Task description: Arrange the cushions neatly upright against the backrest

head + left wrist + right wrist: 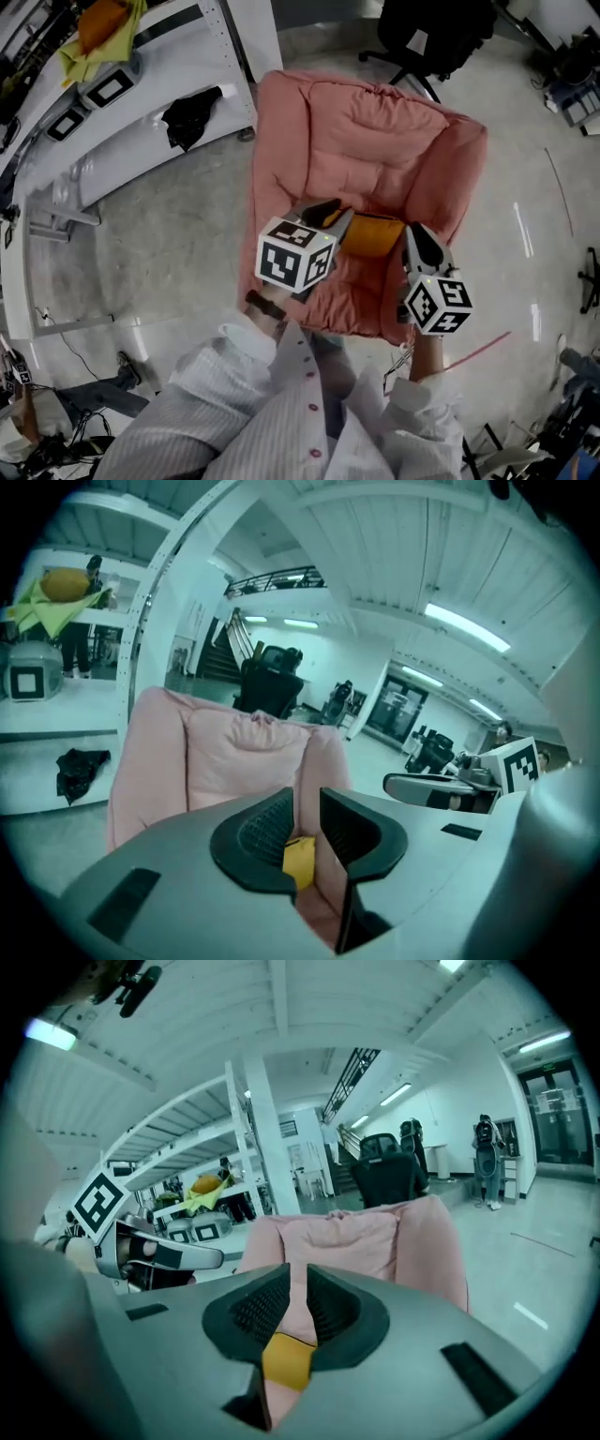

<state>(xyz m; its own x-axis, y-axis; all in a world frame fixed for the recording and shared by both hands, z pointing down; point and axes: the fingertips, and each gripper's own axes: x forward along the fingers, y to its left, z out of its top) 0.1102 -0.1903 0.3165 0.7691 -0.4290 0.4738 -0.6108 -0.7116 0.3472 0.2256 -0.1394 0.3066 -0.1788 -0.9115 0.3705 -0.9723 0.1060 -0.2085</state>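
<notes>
Wears striped sleeves (pixel 234 384) nearest the camera. Pinches one edge of the cushion (pixel 375 234) in the left gripper (pixel 330 216), jaws narrowed onto the fabric (orange from above, yellow up close). Nips the opposite edge in the right gripper (pixel 422 246) likewise. Holds it over the armchair (pixel 281 150), short of the backrest (pixel 375 117). Farther off, shows white shelving (pixel 141 94) and an office chair (pixel 427 37).

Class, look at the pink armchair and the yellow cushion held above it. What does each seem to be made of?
Armchair: probably soft, matt pink fabric over thick padding, since it puckers and creases along the seams. Cushion: a dull yellow-orange cloth cover, likely stuffed, with a rounded, shineless surface.
</notes>
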